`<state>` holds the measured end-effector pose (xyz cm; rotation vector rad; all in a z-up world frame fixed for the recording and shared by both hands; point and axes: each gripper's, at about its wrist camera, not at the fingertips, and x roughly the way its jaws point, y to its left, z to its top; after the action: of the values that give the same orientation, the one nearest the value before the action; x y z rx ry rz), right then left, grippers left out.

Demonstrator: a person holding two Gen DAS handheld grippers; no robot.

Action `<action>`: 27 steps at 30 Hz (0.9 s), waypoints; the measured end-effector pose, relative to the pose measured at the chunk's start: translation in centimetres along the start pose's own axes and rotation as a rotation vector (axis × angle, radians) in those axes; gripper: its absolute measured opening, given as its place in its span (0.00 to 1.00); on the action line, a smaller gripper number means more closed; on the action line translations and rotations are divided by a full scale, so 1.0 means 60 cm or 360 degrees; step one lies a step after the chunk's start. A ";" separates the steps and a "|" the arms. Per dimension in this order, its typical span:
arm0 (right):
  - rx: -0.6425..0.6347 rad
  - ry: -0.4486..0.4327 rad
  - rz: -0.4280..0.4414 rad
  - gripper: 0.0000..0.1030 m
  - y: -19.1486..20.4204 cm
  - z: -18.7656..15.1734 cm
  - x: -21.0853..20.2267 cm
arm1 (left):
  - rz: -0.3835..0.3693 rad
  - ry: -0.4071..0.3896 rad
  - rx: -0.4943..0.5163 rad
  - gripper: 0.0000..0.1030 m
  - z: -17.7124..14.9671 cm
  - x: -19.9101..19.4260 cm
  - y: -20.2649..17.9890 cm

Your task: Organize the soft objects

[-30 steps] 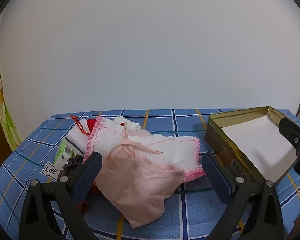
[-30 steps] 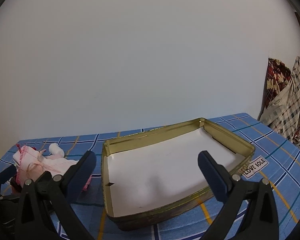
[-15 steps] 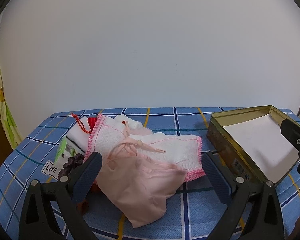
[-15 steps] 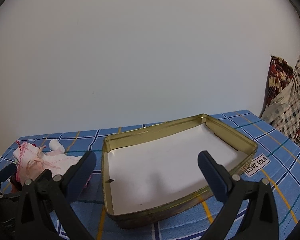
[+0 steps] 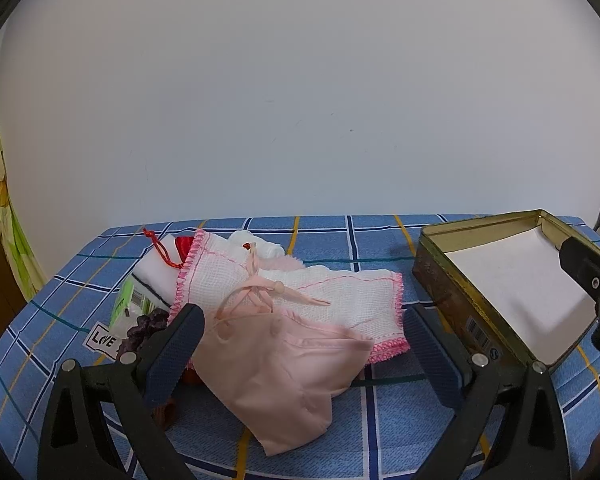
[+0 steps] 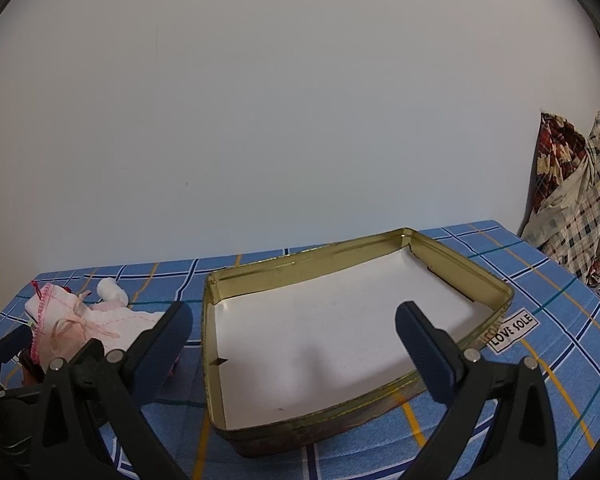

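A pile of soft things lies on the blue checked cloth: a pale pink fabric pouch (image 5: 284, 376), a white towel with pink trim (image 5: 332, 300) and a white roll (image 5: 256, 242). My left gripper (image 5: 304, 344) is open, its jaws on either side of the pink pouch, not holding it. An open gold tin (image 6: 452, 252) with a white floor (image 6: 340, 332) stands to the right. My right gripper (image 6: 296, 344) is open and empty above the tin's near part. The pile also shows in the right wrist view (image 6: 80, 320).
A red drawstring pouch (image 5: 180, 246), a green packet (image 5: 130, 300) and a dark purple item (image 5: 148, 326) lie in the pile's left part. A "LOVE SOLE" label (image 6: 514, 332) lies right of the tin. Checked cloths (image 6: 572, 200) hang at far right.
Both views have shifted slightly: the pile and the tin sit a little lower and nearer in the frames. Both grippers stay open and empty.
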<state>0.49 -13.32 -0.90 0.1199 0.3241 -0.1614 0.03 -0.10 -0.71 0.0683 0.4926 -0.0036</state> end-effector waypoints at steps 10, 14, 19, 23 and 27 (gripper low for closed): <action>-0.0014 0.0011 0.0013 0.96 0.004 -0.001 0.003 | -0.0001 -0.0007 0.0000 0.98 -0.001 -0.002 0.000; -0.0009 0.0014 0.0021 0.96 0.004 -0.002 0.003 | -0.0019 0.0021 -0.0006 0.98 -0.002 -0.001 0.002; -0.0010 0.0030 0.0036 0.96 0.005 -0.003 0.006 | -0.0022 0.0071 -0.0029 0.98 -0.005 -0.001 0.010; -0.0028 0.0038 0.0059 0.93 0.008 -0.003 0.007 | 0.0041 0.0070 0.0002 0.98 -0.009 -0.027 0.039; -0.0059 0.0052 0.0118 0.88 0.014 -0.005 0.007 | 0.0185 0.0040 0.0057 0.98 -0.015 -0.057 0.100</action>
<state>0.93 -12.51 -1.21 0.0976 0.3543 -0.0800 -3.26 5.92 0.51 0.1323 0.5134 0.1020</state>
